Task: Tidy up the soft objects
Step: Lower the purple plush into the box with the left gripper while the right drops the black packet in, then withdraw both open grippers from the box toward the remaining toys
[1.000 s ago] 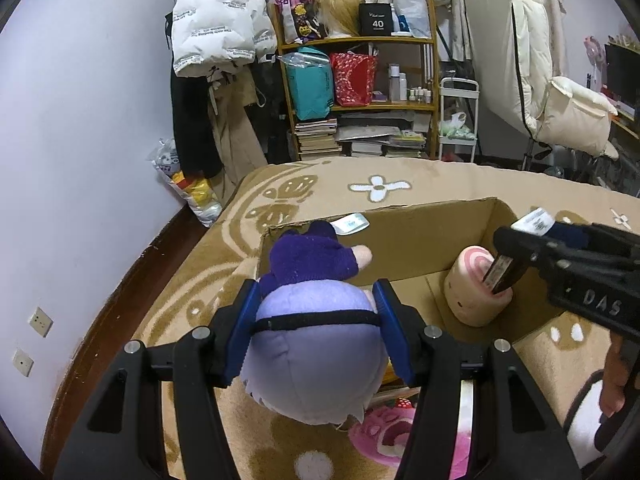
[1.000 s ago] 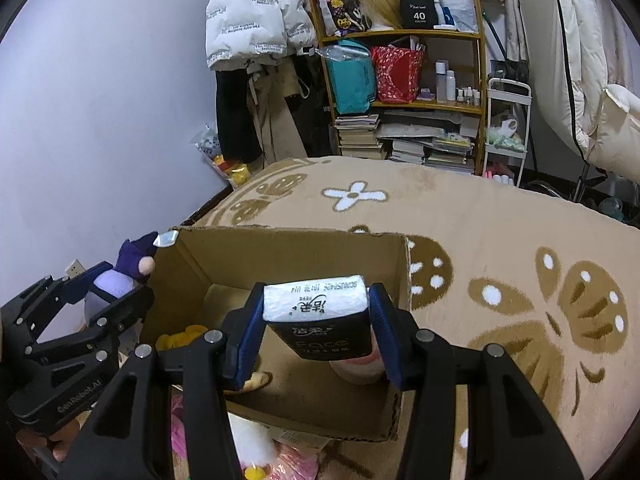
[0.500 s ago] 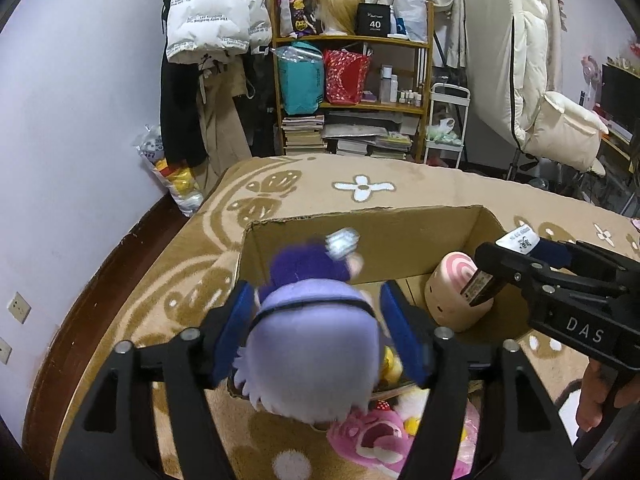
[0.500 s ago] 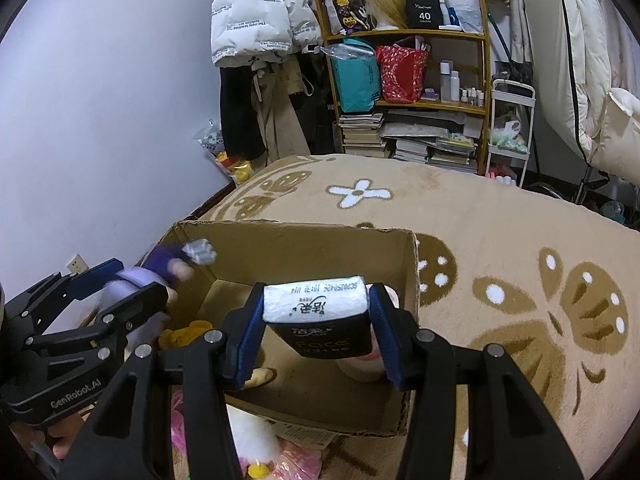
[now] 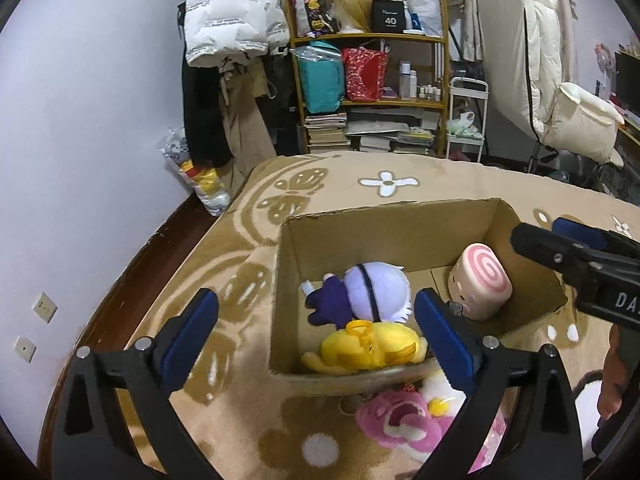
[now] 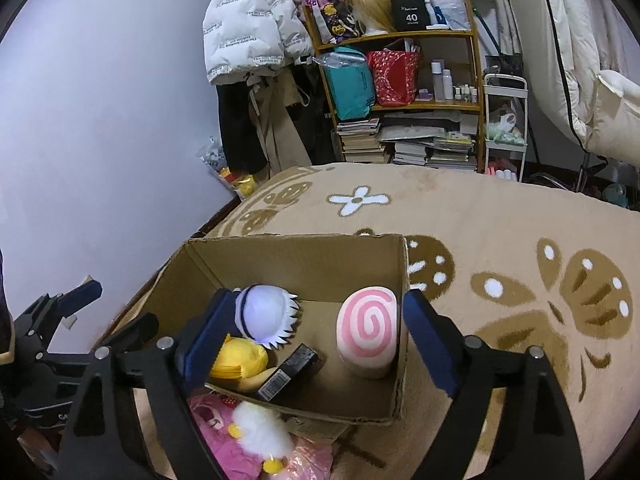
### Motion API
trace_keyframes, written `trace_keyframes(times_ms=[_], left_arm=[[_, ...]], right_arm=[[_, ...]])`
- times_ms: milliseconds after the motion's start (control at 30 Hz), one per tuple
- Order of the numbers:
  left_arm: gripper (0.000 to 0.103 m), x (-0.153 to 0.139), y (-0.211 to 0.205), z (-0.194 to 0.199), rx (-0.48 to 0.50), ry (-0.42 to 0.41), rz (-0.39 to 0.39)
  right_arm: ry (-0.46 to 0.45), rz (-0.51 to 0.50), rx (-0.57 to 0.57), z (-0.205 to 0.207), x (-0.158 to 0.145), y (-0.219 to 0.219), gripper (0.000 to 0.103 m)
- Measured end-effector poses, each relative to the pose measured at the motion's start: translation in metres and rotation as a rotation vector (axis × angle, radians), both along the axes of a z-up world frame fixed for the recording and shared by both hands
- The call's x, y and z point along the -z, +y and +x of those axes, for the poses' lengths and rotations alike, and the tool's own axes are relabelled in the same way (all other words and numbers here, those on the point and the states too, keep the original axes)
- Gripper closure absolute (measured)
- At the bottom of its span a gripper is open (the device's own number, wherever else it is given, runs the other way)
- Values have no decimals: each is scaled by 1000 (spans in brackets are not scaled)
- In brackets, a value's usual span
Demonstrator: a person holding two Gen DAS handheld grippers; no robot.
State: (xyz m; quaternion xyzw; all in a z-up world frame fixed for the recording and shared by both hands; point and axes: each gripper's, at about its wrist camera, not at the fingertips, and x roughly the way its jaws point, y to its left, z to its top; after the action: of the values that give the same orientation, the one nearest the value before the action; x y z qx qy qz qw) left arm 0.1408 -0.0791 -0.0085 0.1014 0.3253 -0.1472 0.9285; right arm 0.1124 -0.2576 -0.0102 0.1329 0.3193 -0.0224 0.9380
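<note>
Left wrist view: the left gripper is seen with its jaws spread wide and nothing between the pads; they have just been opening. The purple-and-lilac plush doll with a black band is found inside the open brown cardboard box, on the left part of its floor, ahead of and below this gripper. Its long axis is laid roughly across the picture, with the dark purple part pointing to the left wall of the box and the pale round head to the right. A yellow plush toy lies just beside it, against the near wall. A pink spiral roll-shaped cushion stands at the right end. The right gripper is seen above the right rim. Outside the near wall, a pink plush toy lies on the beige patterned blanket, close under the left gripper; this arm is judged the nearer one for it.

Right wrist view: the right gripper also stands open and empty, its jaws having just been opening. The flat black tissue packet rests in the box, leaned against the yellow toy, its long axis running from lower left to upper right. A white fluffy toy with yellow parts lies outside the near wall, low between the fingers.
</note>
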Motion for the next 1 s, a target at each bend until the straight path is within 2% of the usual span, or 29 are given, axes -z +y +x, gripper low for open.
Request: trace_keyframes(times_ms=[500,1000], left_arm=[[3,-20,26,-42,-59,23,21],[3,-26,28,-92,-66,29,37]], right_arm=[[56,-5,1,-43,-8,11,12],[115,-8,-5,-86,-7,23,12]])
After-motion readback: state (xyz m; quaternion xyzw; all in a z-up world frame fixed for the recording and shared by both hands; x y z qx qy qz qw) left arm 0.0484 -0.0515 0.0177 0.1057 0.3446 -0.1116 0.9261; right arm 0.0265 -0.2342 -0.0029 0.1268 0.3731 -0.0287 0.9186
